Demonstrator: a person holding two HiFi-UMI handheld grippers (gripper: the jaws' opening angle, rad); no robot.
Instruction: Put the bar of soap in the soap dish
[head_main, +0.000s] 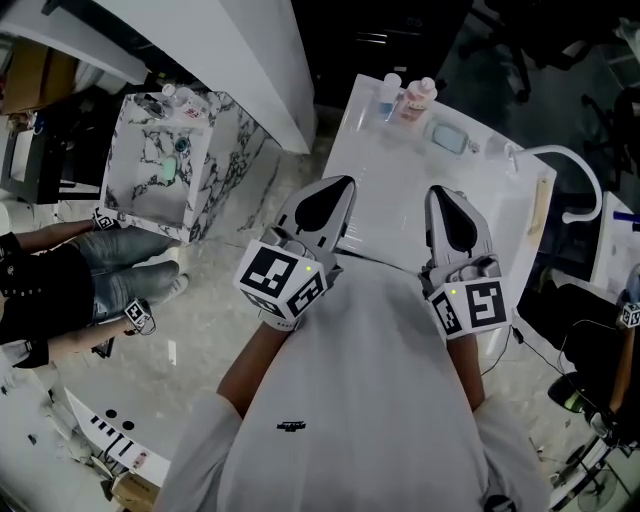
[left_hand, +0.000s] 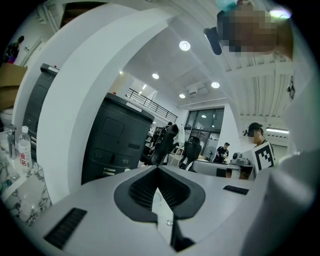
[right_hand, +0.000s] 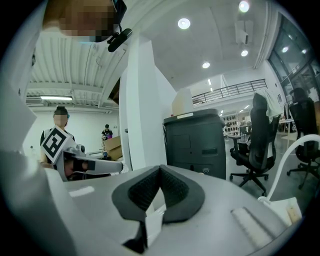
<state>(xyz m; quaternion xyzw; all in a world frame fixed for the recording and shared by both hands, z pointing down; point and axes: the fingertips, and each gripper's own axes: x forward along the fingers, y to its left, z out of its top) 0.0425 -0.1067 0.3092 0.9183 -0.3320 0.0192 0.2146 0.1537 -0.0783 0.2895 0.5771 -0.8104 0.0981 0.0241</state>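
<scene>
**Two clenched, empty tongs above the white counter**

Head view: the left gripper (head_main: 343, 183) and right gripper (head_main: 440, 192) sit mid-frame over the counter (head_main: 390, 190). The pale blue soap dish (head_main: 450, 138) lies at upper right, near two bottles (head_main: 405, 100). The soap is too small to pick out.

Left gripper view: the jaws are pressed together with nothing between. The red print on the water bottle (left_hand: 23, 150) at the left edge is unreadable.

Right gripper view: the jaws are together and empty.

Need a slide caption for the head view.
Left claw and right claw, shut and empty, at the white counter's near edge; soap dish beside two bottles at far end.
</scene>
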